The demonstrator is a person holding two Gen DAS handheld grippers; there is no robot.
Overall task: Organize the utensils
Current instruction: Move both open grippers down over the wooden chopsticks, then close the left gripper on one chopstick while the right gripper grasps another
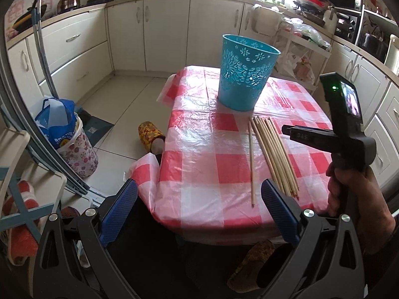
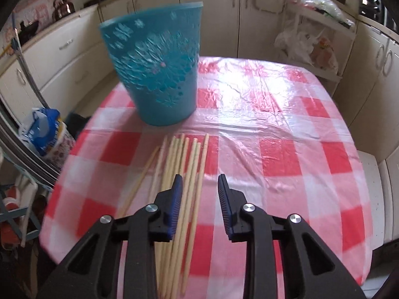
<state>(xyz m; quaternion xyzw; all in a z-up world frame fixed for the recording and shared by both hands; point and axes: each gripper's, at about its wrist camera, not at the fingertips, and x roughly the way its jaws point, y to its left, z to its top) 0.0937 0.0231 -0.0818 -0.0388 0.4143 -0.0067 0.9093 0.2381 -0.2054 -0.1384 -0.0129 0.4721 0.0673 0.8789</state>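
Several wooden chopsticks (image 1: 274, 154) lie in a loose bundle on the red-and-white checked table (image 1: 199, 149), with one stick (image 1: 250, 162) apart on its left. Behind them a turquoise perforated basket (image 1: 247, 74) stands upright. My left gripper (image 1: 199, 186) hangs wide open over the table's near edge, with nothing between its fingers. A hand holds my right gripper (image 1: 284, 129) above the bundle. In the right wrist view its jaws (image 2: 200, 178) stand narrowly apart over the chopsticks (image 2: 184, 164), two sticks showing in the gap, no pad pressing on them. The basket (image 2: 154, 69) is blurred.
A flowered bin with a blue bag (image 1: 64, 134) and a patterned slipper (image 1: 149, 134) are on the floor at the left. Cream cabinets (image 1: 164, 25) ring the room. A white cart with plastic bags (image 1: 299, 49) stands behind the table. A white stool (image 2: 369, 186) sits at the right.
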